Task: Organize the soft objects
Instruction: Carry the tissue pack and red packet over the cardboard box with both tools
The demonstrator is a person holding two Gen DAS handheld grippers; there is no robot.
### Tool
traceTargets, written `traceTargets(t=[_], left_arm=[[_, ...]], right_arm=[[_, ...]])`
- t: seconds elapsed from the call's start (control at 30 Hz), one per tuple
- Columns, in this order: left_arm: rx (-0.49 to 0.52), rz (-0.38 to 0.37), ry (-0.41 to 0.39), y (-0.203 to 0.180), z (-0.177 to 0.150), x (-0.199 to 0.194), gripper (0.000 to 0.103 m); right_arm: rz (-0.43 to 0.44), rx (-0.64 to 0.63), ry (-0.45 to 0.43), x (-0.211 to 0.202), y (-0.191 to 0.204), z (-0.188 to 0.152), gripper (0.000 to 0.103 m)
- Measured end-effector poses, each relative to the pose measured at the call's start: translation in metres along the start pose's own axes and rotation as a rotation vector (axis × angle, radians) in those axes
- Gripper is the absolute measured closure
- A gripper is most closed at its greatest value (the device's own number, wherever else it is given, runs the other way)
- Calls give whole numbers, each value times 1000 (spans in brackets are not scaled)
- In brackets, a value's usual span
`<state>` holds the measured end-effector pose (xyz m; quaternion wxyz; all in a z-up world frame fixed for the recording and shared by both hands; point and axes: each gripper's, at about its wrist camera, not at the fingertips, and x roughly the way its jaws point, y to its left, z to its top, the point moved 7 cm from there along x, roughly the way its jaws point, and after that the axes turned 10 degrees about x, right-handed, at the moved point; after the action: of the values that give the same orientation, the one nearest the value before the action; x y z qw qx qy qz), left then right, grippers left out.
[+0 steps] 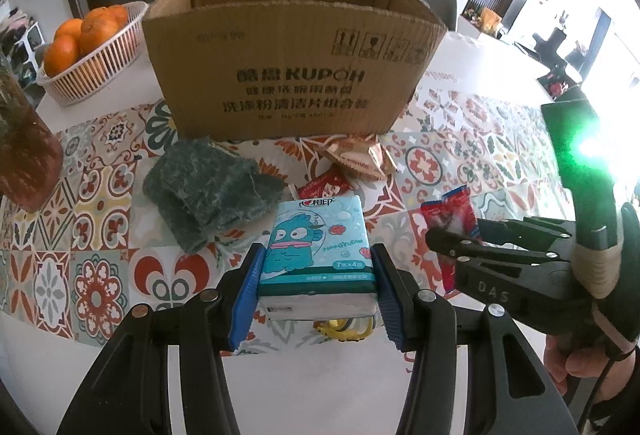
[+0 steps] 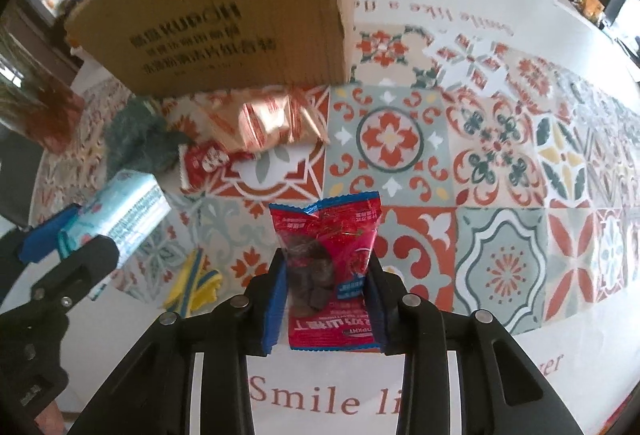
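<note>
Tissue pack [image 1: 316, 255], teal with a cartoon print, sits clamped between the blue pads of the left gripper [image 1: 317, 285], jaws pressed on its two long sides, near the table's near edge. Right gripper [image 2: 326, 289] has its jaws clamped on a red snack packet [image 2: 328, 267], held upright by its lower half. Both holds look like side grips chosen so the soft items keep their shape; judged as the carry stage toward the cardboard box [image 1: 292, 51], which stands open-topped at the far side.

Still lying loose between grippers and box: a dark green cloth [image 1: 208, 191] at left, a gold-wrapped snack [image 2: 264, 123] touching the box base, a small red packet [image 2: 204, 165] just beside it, and a yellow-and-blue item [image 2: 196, 285] near the left gripper.

Surface: patterned tile-print tablecloth [image 2: 500, 155] with "Smile" lettering. A basket of oranges [image 1: 88, 51] sits far left. Room behind is dim, bright window glare at right.
</note>
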<state>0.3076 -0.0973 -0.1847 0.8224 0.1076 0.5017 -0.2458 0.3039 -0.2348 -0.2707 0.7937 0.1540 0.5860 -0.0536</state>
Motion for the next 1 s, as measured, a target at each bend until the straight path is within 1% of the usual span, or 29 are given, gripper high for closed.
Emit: traceTargets(t=[0.17,0.23,0.63,0.8,1.0], left_arm=[[-7,3,-49,2,9,-18,51],[-8,7,-68,4,13,-25,51],[-7,41,-220,13,40,-76,51],[0,59,-270,20,52,-91,51],[6,83,-315,28,69,-104,51]], right_arm=[[18,1,-64,-28,2,9,67],[22,1,-92,-41,12,16,67],[101,-7,-265,-109,41,46,67],[139,-15,-313,-130,53,59,67],[172,-20,-349,-144,65,75,67]])
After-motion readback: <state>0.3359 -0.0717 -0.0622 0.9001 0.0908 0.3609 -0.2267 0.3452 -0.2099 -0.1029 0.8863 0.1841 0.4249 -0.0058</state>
